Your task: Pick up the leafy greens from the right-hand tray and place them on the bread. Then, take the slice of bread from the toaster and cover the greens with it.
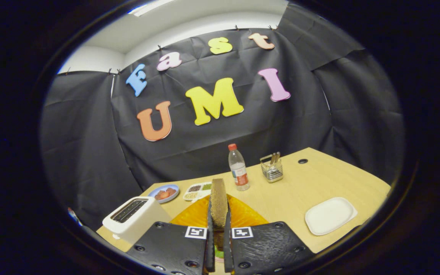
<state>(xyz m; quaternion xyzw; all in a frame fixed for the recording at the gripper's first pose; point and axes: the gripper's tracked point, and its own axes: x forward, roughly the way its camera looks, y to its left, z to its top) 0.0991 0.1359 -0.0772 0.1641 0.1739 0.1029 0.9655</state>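
My gripper (pixel 218 229) is clamped on the bread slice (pixel 218 202), upright above the orange plate (pixel 243 215); I should tip it flat and lower gently over the greens (pixel 219 253).

a staged kitchen booth inside an office-like room: black cloth walls (pixel 90 152) pinned up under a white ceiling, a wooden table (pixel 300 187) holding a toaster (pixel 134 217), water bottle (pixel 238 167), cutlery holder (pixel 272 168) and food plates (pixel 164 193).
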